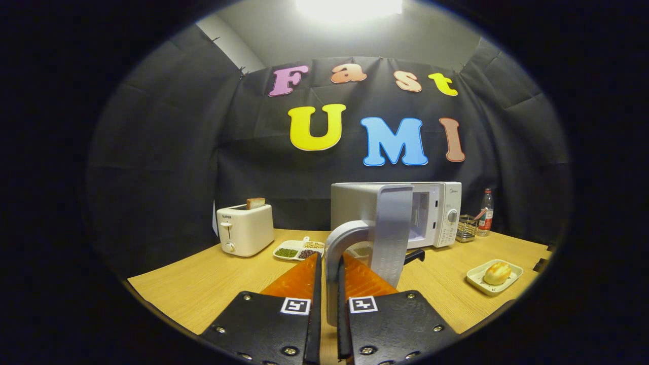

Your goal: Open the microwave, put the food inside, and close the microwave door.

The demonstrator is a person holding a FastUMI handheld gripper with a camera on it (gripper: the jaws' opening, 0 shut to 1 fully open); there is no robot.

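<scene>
One gripper (332, 276), fingers narrowed and pressing both sides of the door handle (338, 253). One microwave (436, 213) on the wooden table (203, 284), door (390, 228) swung open toward the fingers. One bread roll (497, 273) on one small white dish (476, 280), beyond and right of the fingers. One toaster (245, 229) holding one slice, one divided plate (299, 250) of three fillings, one bottle (485, 212).

Black creased cloth (167, 167) hangs as the booth wall all around me, pinned up over a pale grey plastered wall (314, 35). A bright white ceiling light (349, 7) glares overhead. Below spreads a light wooden tabletop (203, 284) with a fine grain.
</scene>
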